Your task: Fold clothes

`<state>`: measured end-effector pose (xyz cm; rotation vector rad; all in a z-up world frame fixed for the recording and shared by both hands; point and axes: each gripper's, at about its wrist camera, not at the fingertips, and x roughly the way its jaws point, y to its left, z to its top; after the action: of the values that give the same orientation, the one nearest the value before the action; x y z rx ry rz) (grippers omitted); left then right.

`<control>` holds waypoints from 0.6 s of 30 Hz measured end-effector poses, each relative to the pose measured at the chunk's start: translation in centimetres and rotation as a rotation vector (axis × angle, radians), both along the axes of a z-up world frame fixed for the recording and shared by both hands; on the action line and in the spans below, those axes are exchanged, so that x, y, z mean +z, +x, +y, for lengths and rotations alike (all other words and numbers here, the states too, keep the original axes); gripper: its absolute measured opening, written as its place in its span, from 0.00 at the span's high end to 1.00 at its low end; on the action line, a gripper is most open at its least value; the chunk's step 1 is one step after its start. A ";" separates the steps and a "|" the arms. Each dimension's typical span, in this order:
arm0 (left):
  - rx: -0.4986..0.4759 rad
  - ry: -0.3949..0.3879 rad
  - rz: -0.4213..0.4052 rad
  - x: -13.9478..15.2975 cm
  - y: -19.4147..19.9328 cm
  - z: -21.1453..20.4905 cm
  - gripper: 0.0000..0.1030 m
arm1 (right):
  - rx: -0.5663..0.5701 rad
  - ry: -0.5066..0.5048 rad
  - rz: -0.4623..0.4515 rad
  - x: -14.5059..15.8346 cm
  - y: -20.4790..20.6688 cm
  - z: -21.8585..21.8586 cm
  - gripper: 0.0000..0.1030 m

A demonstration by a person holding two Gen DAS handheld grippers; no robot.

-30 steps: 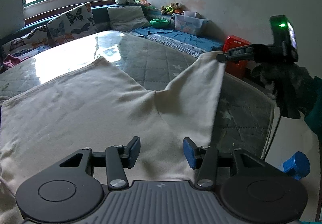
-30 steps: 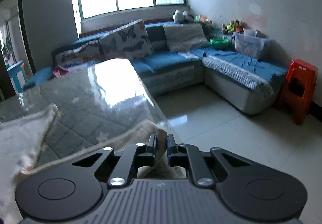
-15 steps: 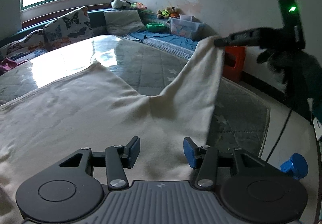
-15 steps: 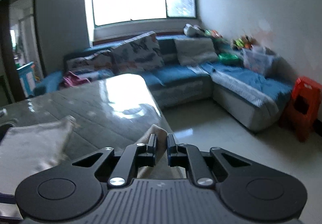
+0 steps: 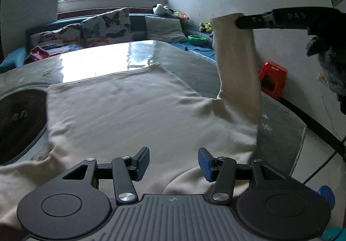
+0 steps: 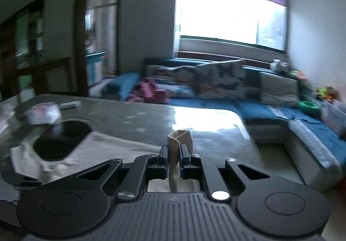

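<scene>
A cream long-sleeved garment [image 5: 134,111] lies spread flat on the padded table [image 5: 194,65]. My left gripper [image 5: 174,163] is open and empty, low over the garment's near part. My right gripper [image 6: 173,152] is shut on the cuff of the sleeve [image 6: 179,141]. In the left wrist view the right gripper [image 5: 240,22] holds that sleeve [image 5: 235,63] up high at the right, so it hangs almost upright above the table.
A dark oval object [image 5: 19,122] lies on the table at the left, also in the right wrist view [image 6: 62,141]. A blue sofa with cushions [image 5: 108,28] runs behind the table. A red stool [image 5: 272,78] stands by the right wall. The table's right edge [image 5: 300,143] drops to the floor.
My right gripper has lifted the sleeve higher and swung left toward the garment's body. The left gripper stayed open and shifted slightly over the cloth.
</scene>
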<state>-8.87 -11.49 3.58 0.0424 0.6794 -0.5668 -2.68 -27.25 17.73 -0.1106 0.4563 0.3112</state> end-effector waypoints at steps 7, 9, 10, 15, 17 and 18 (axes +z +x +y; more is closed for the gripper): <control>0.059 -0.033 0.013 -0.5 -0.8 2.3 0.47 | 0.190 -0.031 0.085 -2.1 0.9 8.1 0.92; 0.073 -0.040 0.016 -0.7 -0.9 2.9 0.47 | 0.233 -0.041 0.113 -3.1 0.8 9.8 0.92; 0.079 -0.043 0.018 -0.7 -0.9 3.1 0.47 | 0.251 -0.044 0.129 -3.7 0.6 10.5 0.93; 0.102 -0.051 0.031 -1.0 -0.9 3.5 0.47 | 0.335 -0.054 0.199 -6.3 -0.3 13.3 0.93; 0.107 -0.048 0.034 -1.1 -0.9 3.5 0.47 | 0.350 -0.054 0.209 -6.7 -0.6 13.5 0.92; 0.113 -0.046 0.032 -1.1 -0.9 3.6 0.47 | 0.352 -0.054 0.207 -6.7 -0.8 13.2 0.90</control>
<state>-9.82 -7.92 2.44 -0.0479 0.6955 -0.4755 -3.48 -14.06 11.08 -0.2131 0.6519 0.6607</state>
